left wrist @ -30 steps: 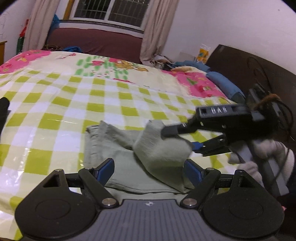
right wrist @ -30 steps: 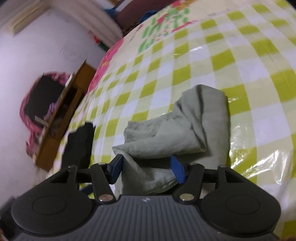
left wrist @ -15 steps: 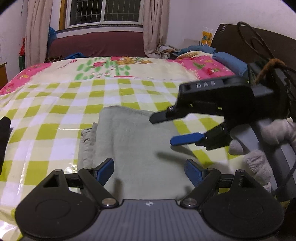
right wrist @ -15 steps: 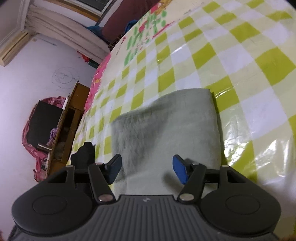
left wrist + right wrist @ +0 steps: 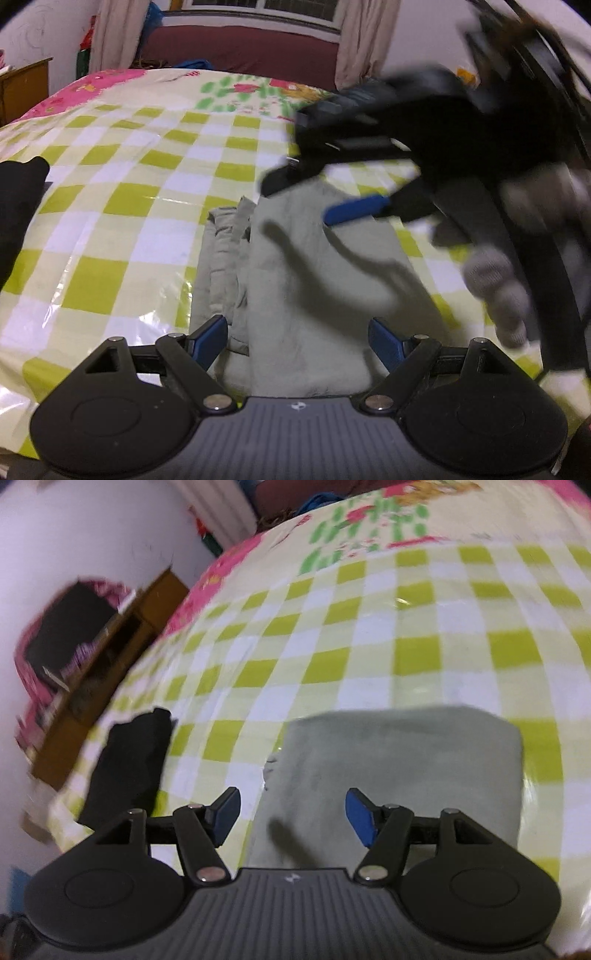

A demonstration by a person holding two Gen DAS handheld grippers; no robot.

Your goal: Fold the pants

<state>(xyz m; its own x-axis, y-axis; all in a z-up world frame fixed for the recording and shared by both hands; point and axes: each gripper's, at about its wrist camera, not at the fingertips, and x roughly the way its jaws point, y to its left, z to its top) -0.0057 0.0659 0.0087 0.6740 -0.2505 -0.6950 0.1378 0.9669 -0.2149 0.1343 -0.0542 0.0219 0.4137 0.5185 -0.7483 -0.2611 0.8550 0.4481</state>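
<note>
The grey-green pants (image 5: 310, 280) lie folded into a compact rectangle on the green-and-white checked bed cover (image 5: 147, 192). They also show in the right wrist view (image 5: 399, 768), flat and smooth. My left gripper (image 5: 297, 341) is open and empty, just above the near edge of the pants. My right gripper (image 5: 291, 818) is open and empty above the pants; in the left wrist view it (image 5: 332, 199) hovers blurred over their far right part and casts a shadow on them.
A black cloth (image 5: 129, 764) lies on the bed left of the pants, also at the left edge of the left wrist view (image 5: 18, 206). A wooden cabinet (image 5: 99, 672) stands beside the bed. A dark headboard (image 5: 546, 74) and window curtains (image 5: 365, 37) are behind.
The right gripper laid the lifted fold of the pants down, let go and opened, then lifted off. The pants went from a raised bunch to a flat folded rectangle. Both cameras shifted.
</note>
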